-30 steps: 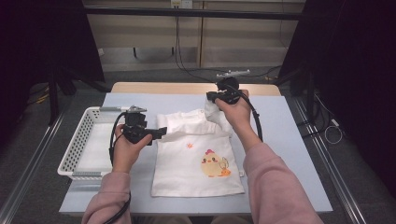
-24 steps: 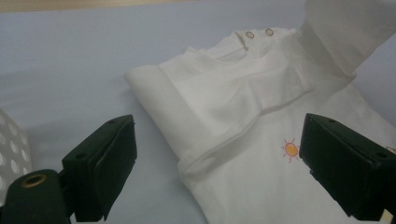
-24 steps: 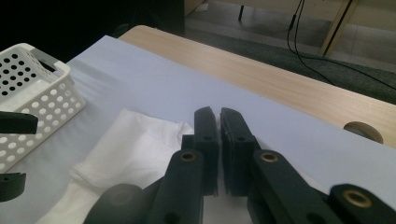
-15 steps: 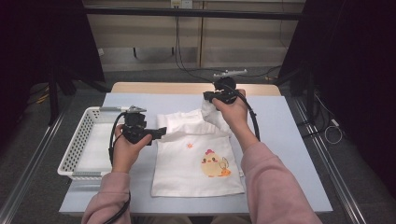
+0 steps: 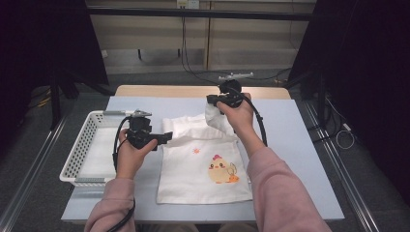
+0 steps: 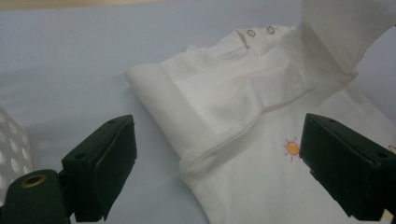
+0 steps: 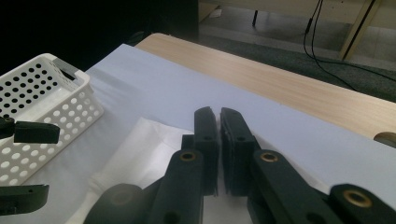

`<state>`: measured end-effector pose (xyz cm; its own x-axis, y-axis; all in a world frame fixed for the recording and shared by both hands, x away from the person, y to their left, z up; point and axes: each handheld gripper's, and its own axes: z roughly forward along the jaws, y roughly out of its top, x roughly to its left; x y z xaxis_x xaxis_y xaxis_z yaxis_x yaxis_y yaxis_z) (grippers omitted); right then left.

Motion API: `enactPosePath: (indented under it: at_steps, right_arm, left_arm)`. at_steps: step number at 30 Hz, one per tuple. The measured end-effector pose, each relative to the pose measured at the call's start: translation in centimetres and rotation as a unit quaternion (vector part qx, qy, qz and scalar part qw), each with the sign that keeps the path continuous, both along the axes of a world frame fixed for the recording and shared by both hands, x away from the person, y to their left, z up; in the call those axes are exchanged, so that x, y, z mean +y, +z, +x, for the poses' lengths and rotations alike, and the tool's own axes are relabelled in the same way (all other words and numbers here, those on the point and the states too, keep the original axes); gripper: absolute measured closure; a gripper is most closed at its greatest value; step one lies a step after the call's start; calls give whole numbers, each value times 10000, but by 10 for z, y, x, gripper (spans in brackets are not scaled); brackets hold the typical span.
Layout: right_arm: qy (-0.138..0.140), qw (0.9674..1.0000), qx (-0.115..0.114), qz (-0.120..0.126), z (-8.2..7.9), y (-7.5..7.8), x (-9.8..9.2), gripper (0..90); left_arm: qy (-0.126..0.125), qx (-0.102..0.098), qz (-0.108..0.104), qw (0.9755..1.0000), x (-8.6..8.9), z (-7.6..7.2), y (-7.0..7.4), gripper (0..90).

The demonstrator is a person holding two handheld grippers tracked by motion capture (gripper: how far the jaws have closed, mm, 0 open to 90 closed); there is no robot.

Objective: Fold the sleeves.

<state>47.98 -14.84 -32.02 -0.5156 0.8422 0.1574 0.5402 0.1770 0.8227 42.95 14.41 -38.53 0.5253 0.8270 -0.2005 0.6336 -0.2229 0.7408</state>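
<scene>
Blue-covered counter (image 5: 300, 145) carries a white shirt (image 5: 203, 169) beside a basket (image 5: 80, 150). Folding is in progress: the right gripper (image 5: 215, 104) has its fingers closed on the shirt's sleeve and holds it lifted above the collar end. The left gripper (image 5: 162, 137) hovers wide open over the shirt's folded left edge, holding nothing. Next, I think, the sleeve must be laid inward across the shirt.

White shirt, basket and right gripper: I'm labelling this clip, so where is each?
white shirt (image 5: 193, 179): high view, plain front beside the chick print.
basket (image 5: 77, 153): high view, perforated left wall.
right gripper (image 7: 219, 135): right gripper view, between its closed fingers.
</scene>
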Motion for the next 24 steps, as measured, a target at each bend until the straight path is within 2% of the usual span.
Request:
enactPosePath:
  at_steps: [5, 12, 24]
  right_arm:
    - [39, 10000, 42, 69, 1, -3, 3, 868]
    - [134, 9998, -51, 102, 4, -6, 3, 867]
    - [108, 9999, 3, 106, 6, -12, 3, 867]
  left_arm:
    - [11, 7, 1, 10000, 0, 0, 0, 113]
    - [5, 26, 24, 10000, 0, 0, -1, 113]
    - [5, 24, 22, 10000, 0, 1, -1, 113]
